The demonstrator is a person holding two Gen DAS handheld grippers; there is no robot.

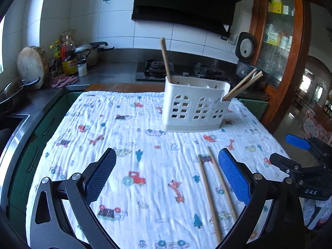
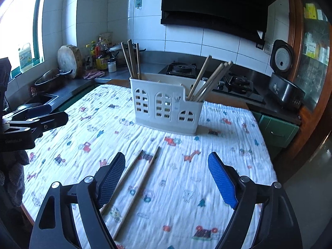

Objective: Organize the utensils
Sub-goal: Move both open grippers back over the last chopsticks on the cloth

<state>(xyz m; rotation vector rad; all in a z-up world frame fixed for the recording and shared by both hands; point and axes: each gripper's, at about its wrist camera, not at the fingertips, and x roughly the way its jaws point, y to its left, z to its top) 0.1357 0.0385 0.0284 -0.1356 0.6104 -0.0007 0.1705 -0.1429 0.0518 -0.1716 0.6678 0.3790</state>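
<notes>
A white plastic utensil holder (image 1: 195, 106) (image 2: 167, 108) with arched cut-outs stands on the cloth-covered table, wooden chopsticks sticking up from its left and right ends. Two loose wooden chopsticks (image 1: 215, 188) (image 2: 134, 184) lie side by side on the cloth nearer to me. My left gripper (image 1: 167, 174) hovers open above the cloth, the loose chopsticks just inside its right finger. My right gripper (image 2: 167, 179) is also open, with the same chopsticks lying by its left finger. Neither gripper holds anything. Each gripper shows at the edge of the other's view.
The table wears a white cloth (image 1: 124, 137) printed with small vehicles and animals. Behind it runs a dark counter with a gas hob (image 1: 157, 67), bottles (image 1: 69, 60), a round chopping board (image 1: 32, 64) and a rice cooker (image 2: 282, 66). A wooden glass-front cabinet (image 1: 278, 41) stands at the right.
</notes>
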